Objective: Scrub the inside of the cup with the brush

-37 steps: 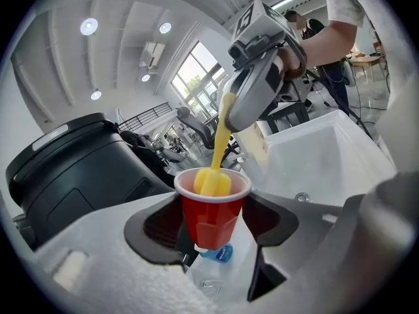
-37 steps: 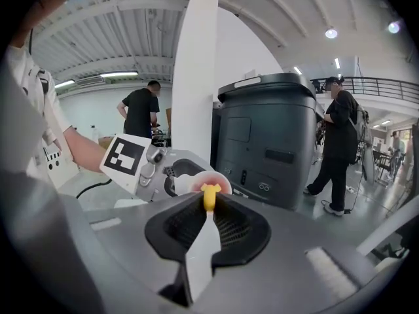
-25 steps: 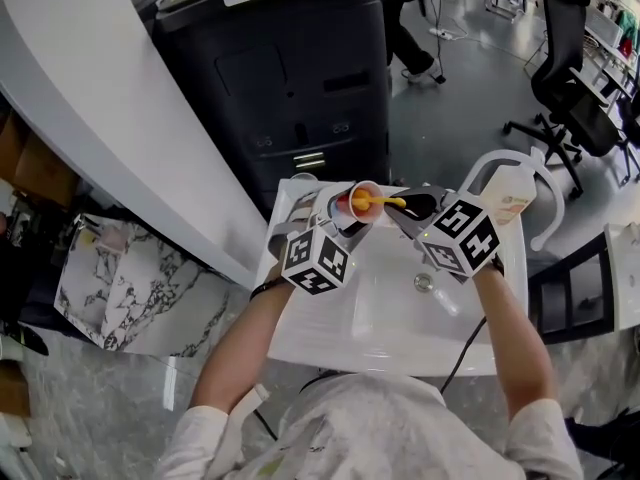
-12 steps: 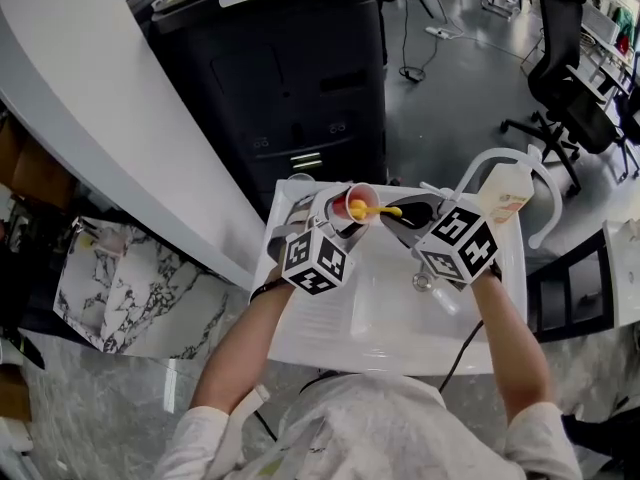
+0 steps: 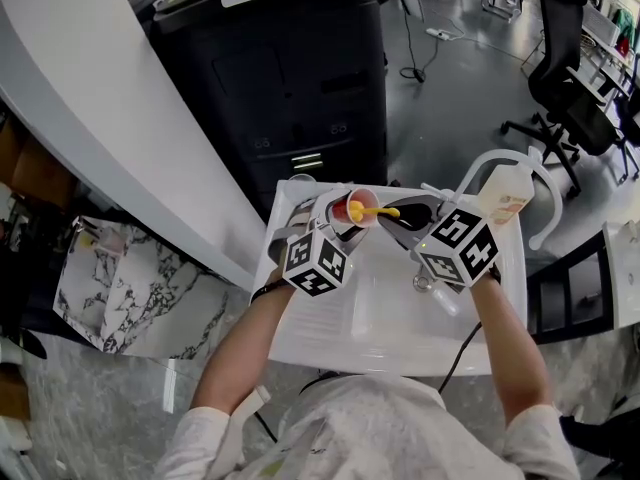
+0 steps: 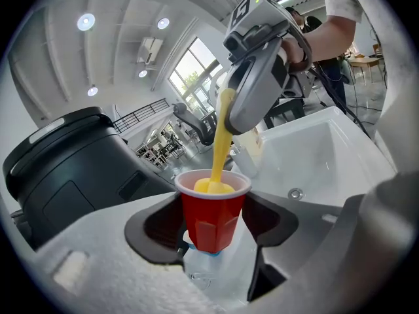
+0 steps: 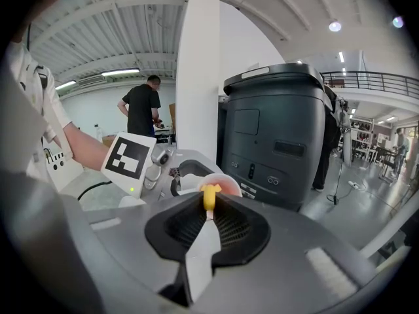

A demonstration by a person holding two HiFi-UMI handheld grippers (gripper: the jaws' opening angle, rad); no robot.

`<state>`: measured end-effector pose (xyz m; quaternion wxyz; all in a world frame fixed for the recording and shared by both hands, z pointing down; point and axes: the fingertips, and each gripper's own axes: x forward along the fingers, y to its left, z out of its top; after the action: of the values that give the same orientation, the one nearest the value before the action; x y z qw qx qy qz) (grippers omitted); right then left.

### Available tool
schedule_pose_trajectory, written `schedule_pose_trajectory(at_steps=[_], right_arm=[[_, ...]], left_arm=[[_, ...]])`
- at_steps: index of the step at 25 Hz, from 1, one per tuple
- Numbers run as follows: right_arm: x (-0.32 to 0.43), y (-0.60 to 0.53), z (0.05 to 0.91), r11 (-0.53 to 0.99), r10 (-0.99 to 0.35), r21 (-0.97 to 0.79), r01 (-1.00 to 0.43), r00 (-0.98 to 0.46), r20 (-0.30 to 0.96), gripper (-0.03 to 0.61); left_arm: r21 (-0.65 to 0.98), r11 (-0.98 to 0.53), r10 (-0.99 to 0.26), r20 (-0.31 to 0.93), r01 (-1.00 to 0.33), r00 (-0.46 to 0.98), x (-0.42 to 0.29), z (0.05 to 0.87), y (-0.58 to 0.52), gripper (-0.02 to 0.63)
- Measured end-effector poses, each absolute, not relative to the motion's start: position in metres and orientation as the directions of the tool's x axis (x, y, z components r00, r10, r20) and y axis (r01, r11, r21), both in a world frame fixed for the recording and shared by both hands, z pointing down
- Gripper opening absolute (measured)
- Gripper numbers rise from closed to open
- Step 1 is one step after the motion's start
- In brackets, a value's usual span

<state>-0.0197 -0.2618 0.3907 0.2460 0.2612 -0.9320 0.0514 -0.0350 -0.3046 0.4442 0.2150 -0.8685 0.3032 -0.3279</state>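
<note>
Right now my left tool (image 5: 338,220) is clamped on the red cup (image 6: 213,209). In the left gripper view its two jaws press against the cup's sides, below the white rim. The cup is held in the air over the far end of the white sink (image 5: 330,340), with its mouth tipped toward my right tool (image 5: 400,216).

My right tool has its jaws closed together on the handle of the yellow brush (image 6: 221,139). In the right gripper view the handle runs straight out from between the pads to the cup's rim. From the left gripper view I can see the handle come down at a slant from the right tool. The brush's yellow head sits inside the cup, just under the rim, and fills most of the opening. From the head view the two tools face each other across the basin, tips close together, with the brush bridging the gap between them.

A marker cube (image 5: 318,261) rides on the left tool and another (image 5: 458,245) on the right. My forearms reach in from the near edge of the sink. The drain (image 5: 423,283) lies in the basin floor beneath the right tool.

A soap bottle (image 5: 505,196) stands at the far right corner of the sink, inside the arch of a white faucet (image 5: 545,203). A large black unit (image 5: 290,68) stands just beyond the sink, and an office chair (image 5: 570,78) is well apart on the grey floor. A person in dark clothes (image 7: 141,113) stands in the background of the right gripper view.
</note>
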Motion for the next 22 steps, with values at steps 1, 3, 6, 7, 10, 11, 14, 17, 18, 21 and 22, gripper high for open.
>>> schedule_pose_trajectory(at_steps=[1,3,6,7,10,11,14,17,18,21,22], right_arm=[[-0.019,-0.262,0.391,0.858,-0.462,0.031,-0.513,-0.743,0.485,0.034],[-0.018,-0.263,0.39,0.856,-0.463,0.026,-0.517,-0.742,0.485,0.034],[-0.019,-0.265,0.389,0.853,-0.465,0.018,-0.521,-0.744,0.479,0.034],[-0.018,-0.266,0.388,0.852,-0.466,0.017,-0.523,-0.744,0.478,0.034],[-0.015,-0.268,0.388,0.847,-0.473,0.014,-0.532,-0.741,0.476,0.034],[-0.015,-0.268,0.388,0.845,-0.476,0.013,-0.535,-0.74,0.475,0.034],[-0.012,-0.269,0.388,0.84,-0.482,0.01,-0.543,-0.737,0.473,0.034],[-0.008,-0.271,0.389,0.831,-0.492,0.005,-0.556,-0.731,0.474,0.034],[-0.007,-0.272,0.39,0.828,-0.495,0.003,-0.561,-0.728,0.475,0.034],[-0.004,-0.271,0.394,0.823,-0.498,0.003,-0.568,-0.719,0.484,0.034],[-0.003,-0.271,0.395,0.823,-0.497,0.003,-0.568,-0.717,0.488,0.034]], left_arm=[[-0.57,-0.727,-0.665,0.442,-0.384,0.603,-0.034,0.446,-0.303,0.284],[-0.567,-0.732,-0.659,0.446,-0.379,0.606,-0.033,0.448,-0.301,0.284],[-0.565,-0.735,-0.656,0.451,-0.375,0.606,-0.035,0.45,-0.301,0.284],[-0.565,-0.735,-0.656,0.451,-0.375,0.605,-0.036,0.45,-0.301,0.284],[-0.568,-0.733,-0.657,0.448,-0.374,0.607,-0.035,0.449,-0.299,0.284],[-0.57,-0.732,-0.657,0.446,-0.373,0.608,-0.035,0.449,-0.299,0.284],[-0.575,-0.727,-0.661,0.438,-0.376,0.609,-0.036,0.448,-0.297,0.284],[-0.577,-0.722,-0.666,0.434,-0.381,0.606,-0.037,0.447,-0.297,0.284],[-0.578,-0.721,-0.668,0.433,-0.382,0.605,-0.037,0.447,-0.297,0.284],[-0.578,-0.715,-0.675,0.427,-0.392,0.601,-0.039,0.446,-0.298,0.284],[-0.578,-0.713,-0.678,0.425,-0.397,0.6,-0.04,0.445,-0.299,0.284]])
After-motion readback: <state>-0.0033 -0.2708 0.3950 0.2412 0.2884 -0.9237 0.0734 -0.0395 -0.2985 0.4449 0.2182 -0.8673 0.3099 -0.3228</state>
